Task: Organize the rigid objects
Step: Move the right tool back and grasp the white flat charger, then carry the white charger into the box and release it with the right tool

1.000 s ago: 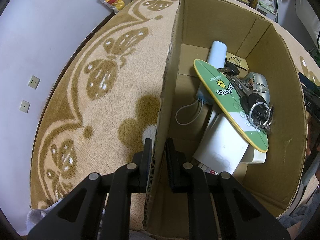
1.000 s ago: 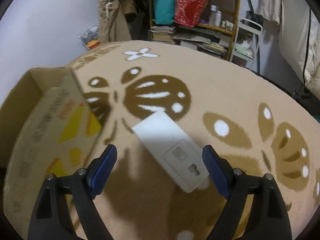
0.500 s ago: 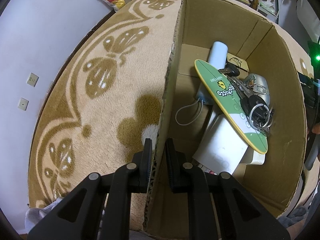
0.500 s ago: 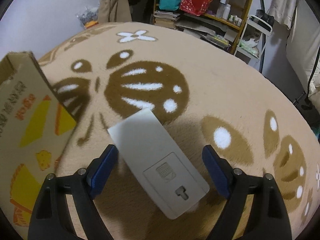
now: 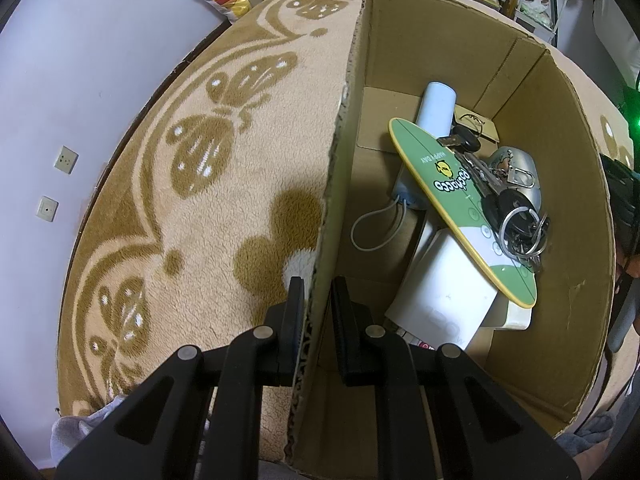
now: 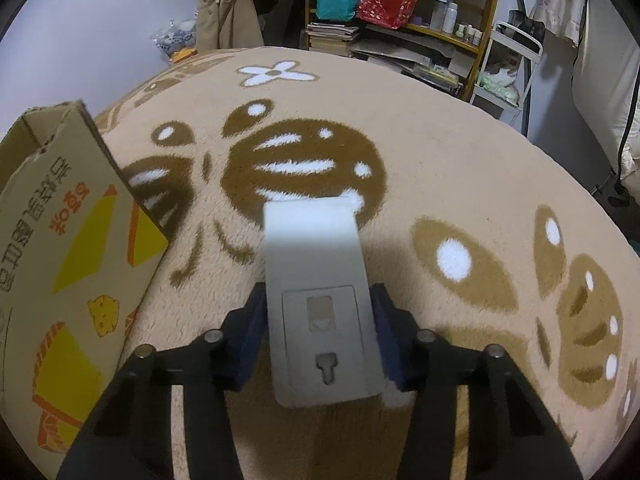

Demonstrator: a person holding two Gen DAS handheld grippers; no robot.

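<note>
The left gripper (image 5: 317, 312) is being kept clamped on the near wall of the cardboard box (image 5: 568, 184), one finger outside and one inside, apparently so that the open box is being steadied on the plush rug (image 5: 168, 184) for loading. Inside the box a green mini skateboard deck (image 5: 448, 184), a bunch of keys (image 5: 516, 220), a pale blue cylinder (image 5: 434, 116) and a white flat device (image 5: 444, 300) are already lying heaped. The right gripper (image 6: 320, 340) is being closed on a white wall-mount device (image 6: 316, 280), its blue fingers (image 6: 252, 332) pressing the two long edges near the keyhole end; the device is being held just above the rug, right of the box. Transfer into the box is judged pending.
</note>
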